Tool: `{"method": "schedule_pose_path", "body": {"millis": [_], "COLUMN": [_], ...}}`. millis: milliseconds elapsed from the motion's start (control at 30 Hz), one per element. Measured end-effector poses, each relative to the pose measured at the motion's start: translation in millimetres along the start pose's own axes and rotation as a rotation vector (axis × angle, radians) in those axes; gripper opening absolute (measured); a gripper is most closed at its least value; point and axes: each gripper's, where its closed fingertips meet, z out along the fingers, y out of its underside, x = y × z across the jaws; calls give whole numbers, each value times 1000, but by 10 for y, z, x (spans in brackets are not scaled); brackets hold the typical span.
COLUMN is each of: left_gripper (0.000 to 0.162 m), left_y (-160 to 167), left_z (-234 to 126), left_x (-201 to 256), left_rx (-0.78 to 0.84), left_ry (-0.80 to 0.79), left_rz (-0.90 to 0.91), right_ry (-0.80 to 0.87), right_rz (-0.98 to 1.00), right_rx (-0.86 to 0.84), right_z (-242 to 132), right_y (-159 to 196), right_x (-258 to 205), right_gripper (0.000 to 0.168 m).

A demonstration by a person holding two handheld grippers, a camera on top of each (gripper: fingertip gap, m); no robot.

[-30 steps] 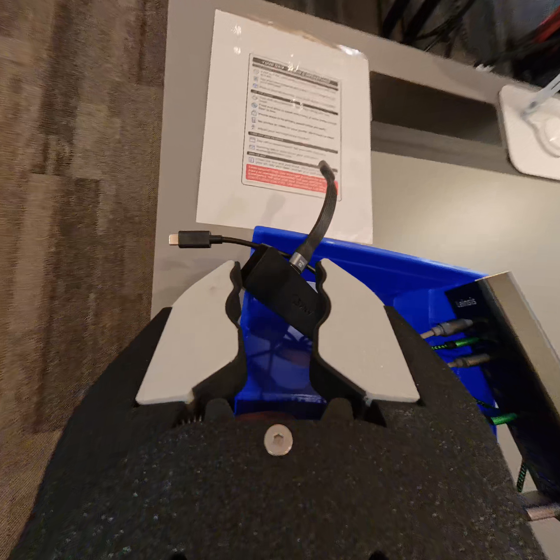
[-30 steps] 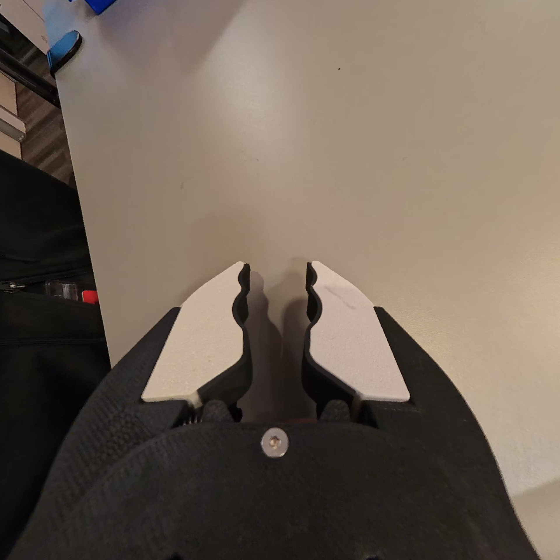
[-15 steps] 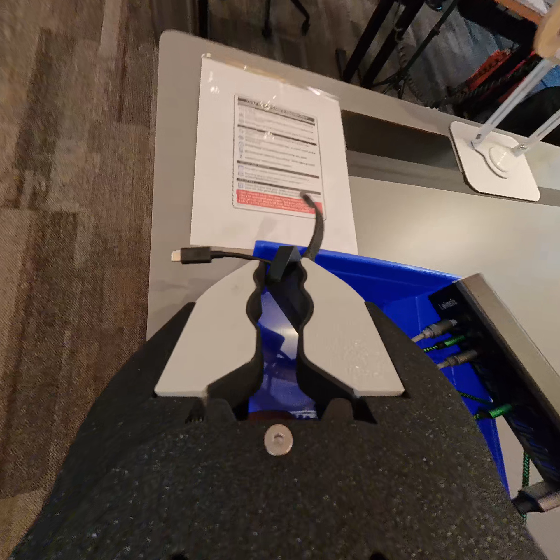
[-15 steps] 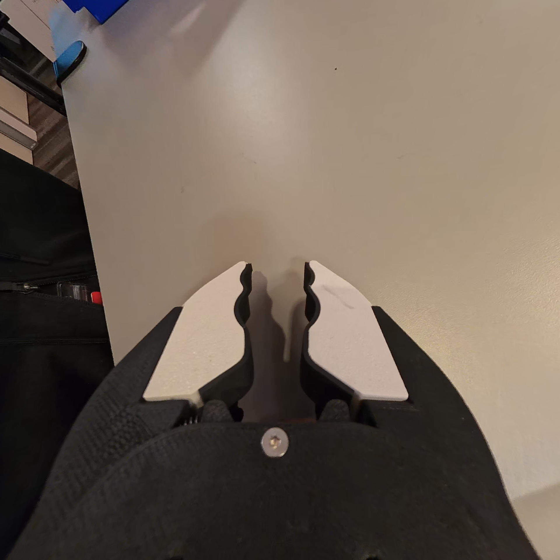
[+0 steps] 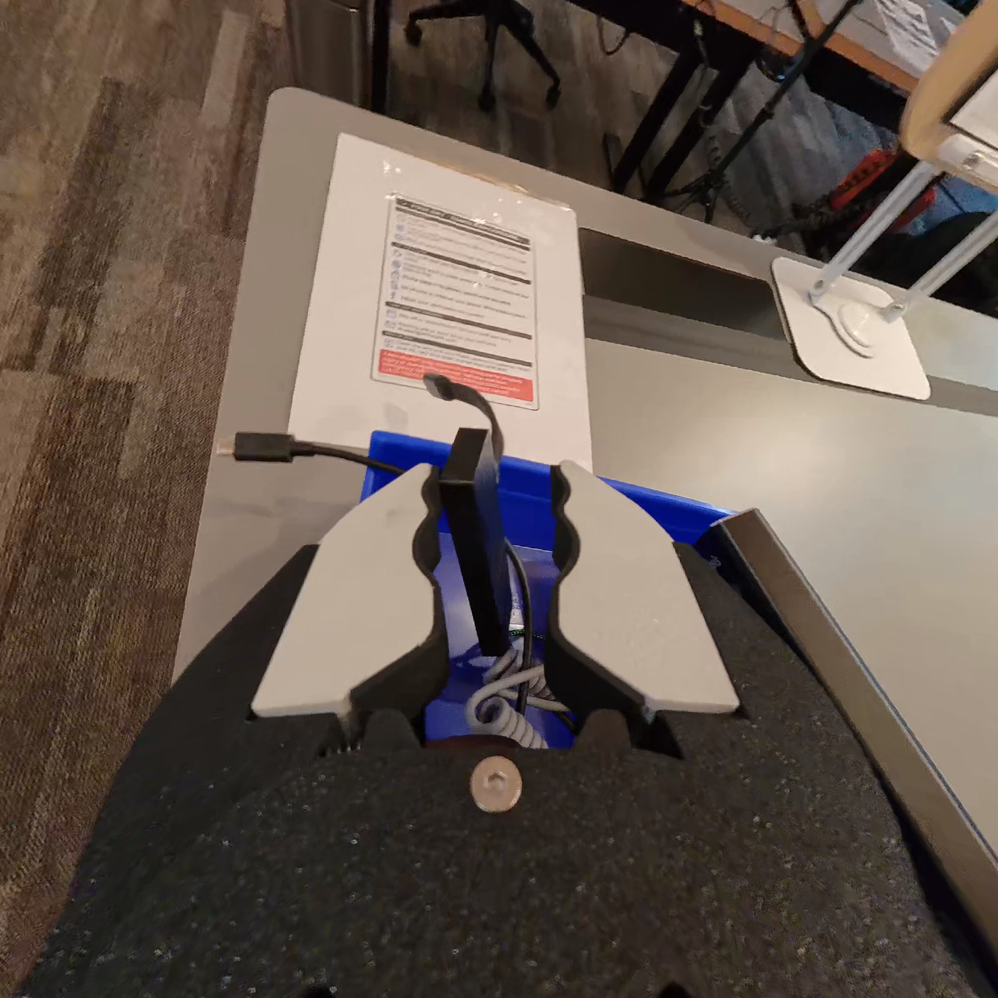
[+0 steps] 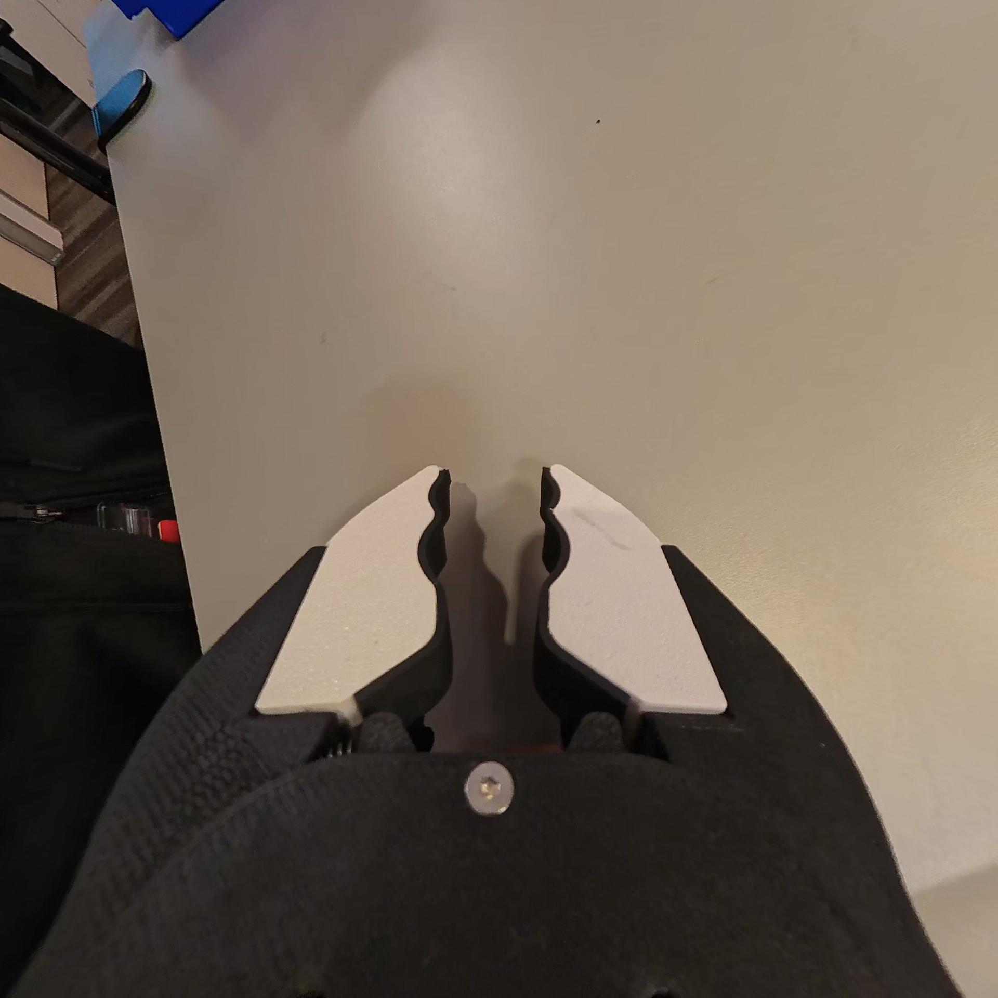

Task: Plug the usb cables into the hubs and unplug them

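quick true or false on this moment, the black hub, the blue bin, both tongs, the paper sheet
1. The left tongs are clamped shut on the black hub. False: the jaws stand apart, with a gap showing on the hub's right side.
2. The hub stands between the left jaws, above the blue bin. True.
3. The right tongs hold a cable. False: they are open and empty over the bare table.
4. A black cable plug sticks out past the bin's left edge. True.
5. The printed paper sheet lies inside the bin. False: it lies flat on the table beyond the bin.
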Motion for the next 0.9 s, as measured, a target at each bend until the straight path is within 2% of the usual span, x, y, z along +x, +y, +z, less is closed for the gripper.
{"method": "schedule_pose_path", "body": {"millis": [33,133,233,467,567,600,633,667,700,800,900], "left_gripper": [40,46,44,45,46,44,36,18,13,11,10], "left_y": [20,96,120,184,244,261,264,252,225,116,-129], "left_z": [-5,-52,-107,-6,88,116,130,130,116,38,-161], "left_x": [-37,-127,-95,-50,-115,-126,-127,-110,-75,-3,97], "left_rx": [3,7,40,4,-32,-39,-39,-32,-18,22,102], "left_ry": [-14,-30,31,96,52,47,49,62,82,80,60], "left_rz": [-27,-132,-187,-194,-175,-171,-165,-154,-140,-66,-5], "right_ry": [0,0,0,1,1,1,1,1,2,0,-3], "right_rz": [0,-2,-4,-8,-9,-9,-10,-10,-10,-10,-11], "right_rx": [-2,-3,-4,-13,-12,-12,-12,-12,-12,-14,-16], "right_z": [1,0,0,10,9,9,9,9,9,6,7], "right_y": [4,7,10,8,9,10,10,10,11,17,20], "right_x": [-1,-4,-5,-3,-3,-3,-3,-4,-4,-8,-10], "right_gripper": [32,32,32,32,32,32,32,32,32,32,33]}}
